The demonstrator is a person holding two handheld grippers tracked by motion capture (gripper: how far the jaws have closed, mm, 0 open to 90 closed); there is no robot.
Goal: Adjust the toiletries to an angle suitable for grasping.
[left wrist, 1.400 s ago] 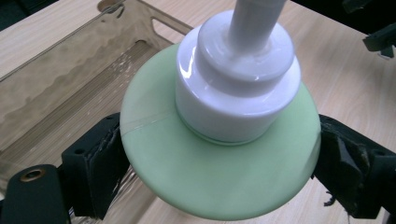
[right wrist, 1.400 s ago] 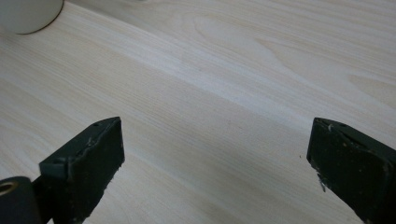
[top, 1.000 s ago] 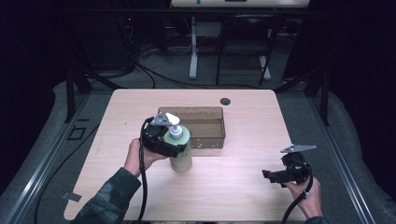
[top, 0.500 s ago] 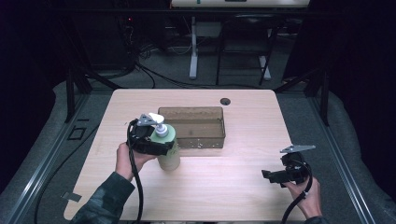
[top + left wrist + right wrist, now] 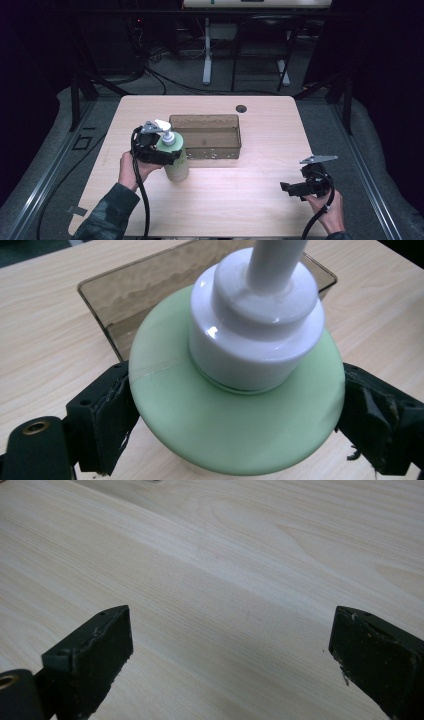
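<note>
1. In the high view the left tool point(image 5: 167, 155) sits left of centre in the frame, its jaws clamped on the green bottle point(image 5: 176, 159).
2. The left gripper view looks down on that bottle point(image 5: 235, 435): both black pads press against its round shoulder, one at the lower left of the frame, the other at the lower right.
3. The bottle stands upright on the worktop point(image 5: 260, 200), and its white pump point(image 5: 165, 131) rises above the tool body.
4. The white collar of the pump point(image 5: 255, 340) takes up the upper middle of the left gripper view.
5. A brown see-through tray point(image 5: 205, 150) lies just right of the bottle in the high view, near the frame's centre; whether the two touch I cannot tell.
6. In the left gripper view the tray point(image 5: 115, 305) lies behind the bottle, toward the upper left.
7. The right tool point(image 5: 285, 187) hangs low over the worktop at the lower right of the high view, well apart from bottle and tray.
8. In the right gripper view its jaws stand wide with only bare worktop point(image 5: 225, 580) between them.
</note>
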